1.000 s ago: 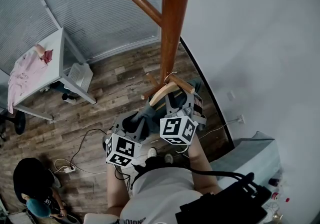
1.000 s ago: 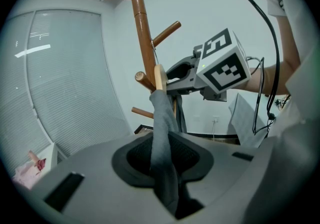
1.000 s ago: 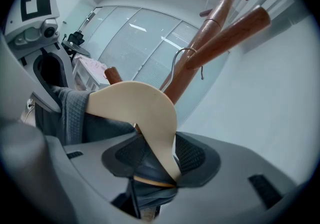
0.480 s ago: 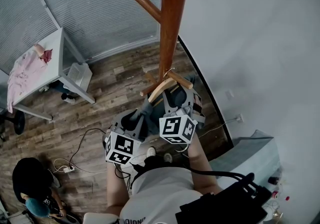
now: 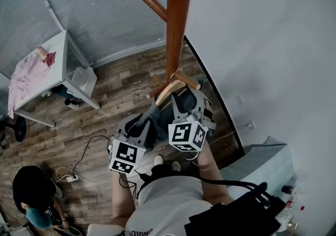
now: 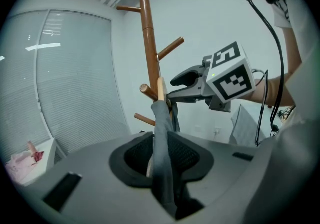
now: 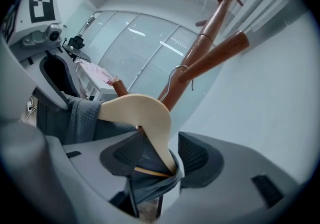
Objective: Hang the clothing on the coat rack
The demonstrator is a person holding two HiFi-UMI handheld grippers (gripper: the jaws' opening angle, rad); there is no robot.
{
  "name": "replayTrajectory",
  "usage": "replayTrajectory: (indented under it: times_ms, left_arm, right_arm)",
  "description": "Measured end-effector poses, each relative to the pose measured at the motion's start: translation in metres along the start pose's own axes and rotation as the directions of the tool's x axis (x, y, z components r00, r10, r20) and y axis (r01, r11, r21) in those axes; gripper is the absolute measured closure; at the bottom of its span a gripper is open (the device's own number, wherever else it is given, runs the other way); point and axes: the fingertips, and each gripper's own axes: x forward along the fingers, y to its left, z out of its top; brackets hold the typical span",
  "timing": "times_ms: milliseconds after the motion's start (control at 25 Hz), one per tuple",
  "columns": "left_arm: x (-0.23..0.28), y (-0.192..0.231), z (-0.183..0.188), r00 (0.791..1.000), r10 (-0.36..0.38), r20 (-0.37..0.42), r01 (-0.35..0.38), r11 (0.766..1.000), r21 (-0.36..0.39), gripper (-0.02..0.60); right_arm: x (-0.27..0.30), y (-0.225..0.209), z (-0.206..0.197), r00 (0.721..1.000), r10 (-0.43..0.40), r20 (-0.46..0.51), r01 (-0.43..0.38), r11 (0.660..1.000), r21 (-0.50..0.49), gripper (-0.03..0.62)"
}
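Observation:
The brown wooden coat rack (image 5: 176, 24) stands by the white wall. A pale wooden hanger (image 5: 168, 90) carries a grey garment (image 5: 155, 111), and its wire hook (image 7: 175, 76) sits over a low peg (image 7: 215, 56). My left gripper (image 6: 162, 155) is shut on the grey cloth at the hanger's left end. My right gripper (image 7: 162, 155) has just been opening. The hanger's right end (image 7: 150, 123) and a fold of cloth lie between its jaws, with a gap at the right pad.
A white table (image 5: 60, 56) with a pink cloth (image 5: 29, 74) stands at the far left before the blinds. A person (image 5: 34, 187) crouches at the lower left near cables (image 5: 79, 169) on the wood floor. A grey cover (image 5: 262, 164) lies at the right.
The hanger and both grippers have edged slightly toward the rack's pole. The hook sits closer against the peg. The hands have hardly moved otherwise.

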Motion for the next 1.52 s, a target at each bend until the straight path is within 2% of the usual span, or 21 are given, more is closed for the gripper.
replayTrajectory:
  times_ms: [160, 400, 480, 560, 680, 800, 1000, 1520]
  left_arm:
    - [-0.006, 0.004, 0.002, 1.0, 0.03, 0.001, -0.03, 0.999, 0.017, 0.492]
    - [-0.016, 0.007, 0.017, 0.996, 0.079, 0.052, -0.081, 0.996, 0.047, 0.492]
    - [-0.018, 0.01, 0.02, 0.994, 0.091, 0.061, -0.094, 0.994, 0.049, 0.492]
    - [-0.019, 0.011, 0.021, 0.993, 0.101, 0.063, -0.105, 0.993, 0.061, 0.494]
    - [-0.021, 0.01, 0.024, 0.991, 0.115, 0.071, -0.121, 0.989, 0.088, 0.508]
    - [-0.022, 0.008, 0.029, 0.99, 0.11, 0.088, -0.117, 0.991, 0.072, 0.539]
    - [-0.024, 0.01, 0.037, 0.985, 0.126, 0.114, -0.134, 0.989, 0.066, 0.568]
    - [-0.022, 0.003, 0.041, 0.99, 0.094, 0.11, -0.102, 0.993, 0.066, 0.568]
  right_arm:
    - [-0.002, 0.0, 0.004, 1.0, -0.003, 0.013, 0.002, 1.0, 0.003, 0.364]
    - [-0.008, -0.001, 0.01, 0.999, 0.003, 0.044, -0.003, 1.0, 0.011, 0.375]
    - [-0.01, -0.003, 0.014, 0.998, -0.015, 0.06, 0.015, 1.0, 0.011, 0.425]
    - [-0.013, -0.007, 0.017, 0.996, -0.042, 0.078, 0.041, 0.999, 0.014, 0.521]
    - [-0.016, -0.01, 0.017, 0.994, -0.059, 0.09, 0.057, 0.998, 0.023, 0.547]
    - [-0.019, -0.013, 0.018, 0.993, -0.066, 0.101, 0.064, 0.998, 0.029, 0.57]
    - [-0.018, -0.015, 0.017, 0.994, -0.074, 0.08, 0.073, 0.997, 0.011, 0.574]
    - [-0.02, -0.023, 0.019, 0.993, -0.079, 0.086, 0.079, 0.997, 0.009, 0.576]
